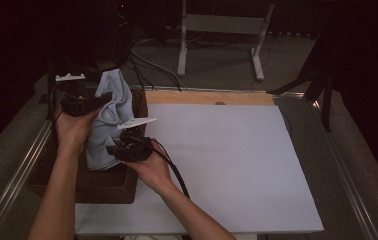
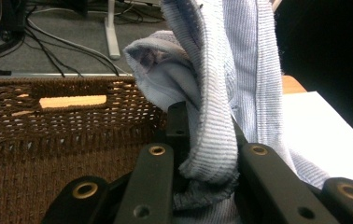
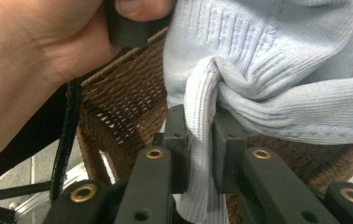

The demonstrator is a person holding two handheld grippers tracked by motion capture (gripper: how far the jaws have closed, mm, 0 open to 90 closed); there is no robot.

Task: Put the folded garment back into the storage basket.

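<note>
Both your hand-held grippers clamp the pale blue knit garment above the wicker basket: left hand-held gripper higher, right hand-held gripper lower, the white tabletop lying rightward.

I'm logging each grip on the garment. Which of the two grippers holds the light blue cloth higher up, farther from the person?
The left gripper: it pinches the light blue cloth near its top, above the basket. The right gripper clamps the cloth's lower part, nearer the person.
</note>
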